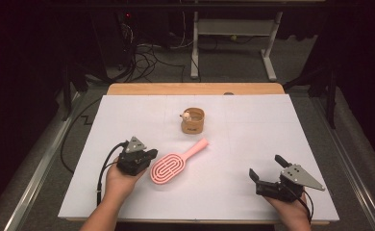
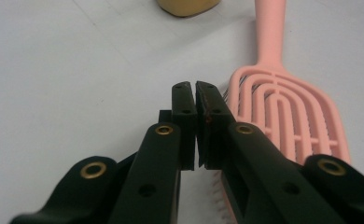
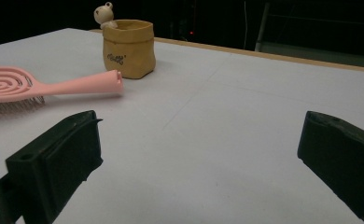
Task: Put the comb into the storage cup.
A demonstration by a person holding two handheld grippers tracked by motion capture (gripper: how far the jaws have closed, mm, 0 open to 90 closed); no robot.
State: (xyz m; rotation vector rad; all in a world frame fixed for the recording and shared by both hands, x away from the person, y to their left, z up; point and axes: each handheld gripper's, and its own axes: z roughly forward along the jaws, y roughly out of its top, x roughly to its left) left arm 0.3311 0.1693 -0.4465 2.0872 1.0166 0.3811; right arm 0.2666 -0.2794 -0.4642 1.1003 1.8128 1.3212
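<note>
Left gripper [image 1: 147, 155], black with a grey three-cornered plate on top, sits in the person's left hand [image 1: 120, 180] at the near-left of the white table sheet [image 1: 253, 192]. Jaws pressed together, only a thin slit between the pads, nothing in them. In the left gripper view the closed tips [image 2: 196, 100] sit just beside the left edge of the brush head, not gripping it; whether they touch it, can't tell.

Pink plastic paddle hairbrush [image 1: 173, 163] with an oval slotted head lies flat on the sheet, bristles down, just right of the left gripper. Handle runs up and right toward the cup, handle end near the cup but apart from it. Brush also in the left gripper view [image 2: 287, 116] and right gripper view [image 3: 54, 86].

Tan sack-shaped cup [image 1: 193, 121] with a small bear figure on its rim stands upright behind the brush, mid-table; printed lettering on its side [image 3: 129, 46].

Right gripper [image 1: 267, 169], same build, held low in the right hand [image 1: 291, 207] at the near-right, well apart from brush and cup. Jaws spread wide, empty, only bare sheet between them [image 3: 199, 154].
</note>
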